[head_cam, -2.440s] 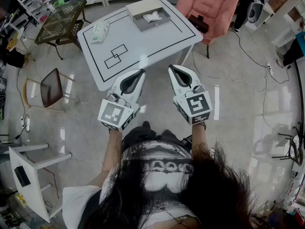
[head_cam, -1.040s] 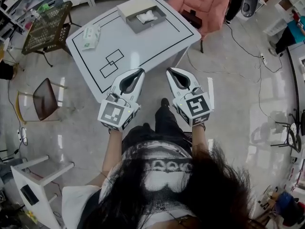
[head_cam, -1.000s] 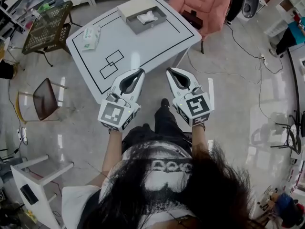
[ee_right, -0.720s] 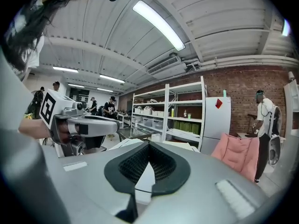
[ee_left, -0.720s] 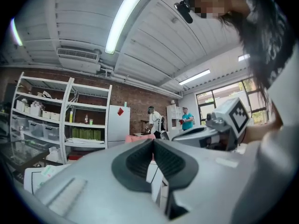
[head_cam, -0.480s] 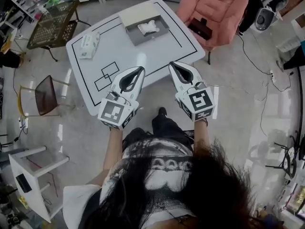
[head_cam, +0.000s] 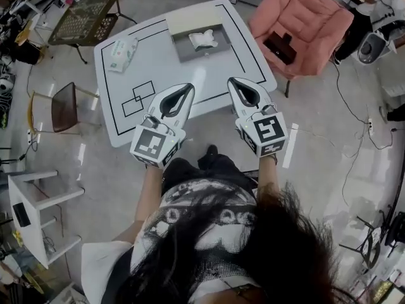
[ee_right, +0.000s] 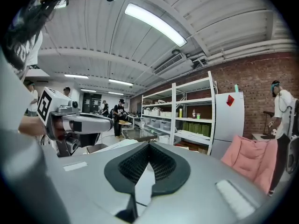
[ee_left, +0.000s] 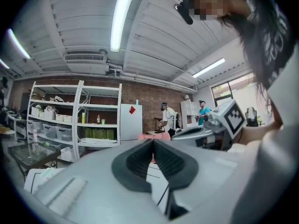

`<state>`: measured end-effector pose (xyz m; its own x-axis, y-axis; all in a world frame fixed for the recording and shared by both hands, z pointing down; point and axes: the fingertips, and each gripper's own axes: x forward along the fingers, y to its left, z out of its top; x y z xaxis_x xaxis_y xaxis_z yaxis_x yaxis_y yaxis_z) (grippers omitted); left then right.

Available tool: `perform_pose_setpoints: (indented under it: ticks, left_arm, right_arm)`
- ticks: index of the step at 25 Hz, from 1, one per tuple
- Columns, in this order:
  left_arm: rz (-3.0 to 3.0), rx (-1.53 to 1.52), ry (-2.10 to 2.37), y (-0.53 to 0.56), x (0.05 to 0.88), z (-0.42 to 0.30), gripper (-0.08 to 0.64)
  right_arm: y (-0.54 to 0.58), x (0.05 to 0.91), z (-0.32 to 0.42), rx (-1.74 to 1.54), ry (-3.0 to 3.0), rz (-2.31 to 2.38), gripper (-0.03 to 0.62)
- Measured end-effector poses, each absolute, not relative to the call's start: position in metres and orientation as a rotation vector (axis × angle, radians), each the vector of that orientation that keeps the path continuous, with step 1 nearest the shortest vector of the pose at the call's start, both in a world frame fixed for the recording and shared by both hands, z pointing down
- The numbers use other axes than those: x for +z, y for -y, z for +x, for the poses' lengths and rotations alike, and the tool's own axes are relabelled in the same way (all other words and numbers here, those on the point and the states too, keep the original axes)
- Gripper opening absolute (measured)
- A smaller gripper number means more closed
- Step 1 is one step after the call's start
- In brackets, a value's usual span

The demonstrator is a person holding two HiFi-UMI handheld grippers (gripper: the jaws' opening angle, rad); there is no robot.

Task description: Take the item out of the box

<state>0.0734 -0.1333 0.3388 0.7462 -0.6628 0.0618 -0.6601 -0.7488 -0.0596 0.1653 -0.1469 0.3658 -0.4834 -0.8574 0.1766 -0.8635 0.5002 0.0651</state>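
Person stepped closer than a moment ago. Left tool point(head_cam: 186, 88) and right tool point(head_cam: 233, 82), both pressed together and empty, now over tabletop point(head_cam: 158, 65) near edge. White item point(head_cam: 204, 40) still in grey box point(head_cam: 219, 50), 12 o'clock, far side. Reach pending.

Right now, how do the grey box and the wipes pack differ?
The grey box is an open tray holding a white item; the wipes pack is a flat packet. The box is larger and grey; the pack is white and green. Both lie on the white table.
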Motion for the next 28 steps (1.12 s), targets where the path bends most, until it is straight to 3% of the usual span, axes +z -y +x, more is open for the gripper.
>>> perform_pose_setpoints:
  ticks: [14,28]
  left_arm:
    - [-2.869,-0.198,-1.251,0.150,0.351,0.051,0.000]
    - [-2.885,-0.155,-1.159,0.233,0.349,0.018,0.000]
  right_arm:
    - [0.174,0.387,0.142,0.121,2.631,1.348,0.004]
    - [0.259,0.408,0.114,0.138,2.505,1.352,0.005]
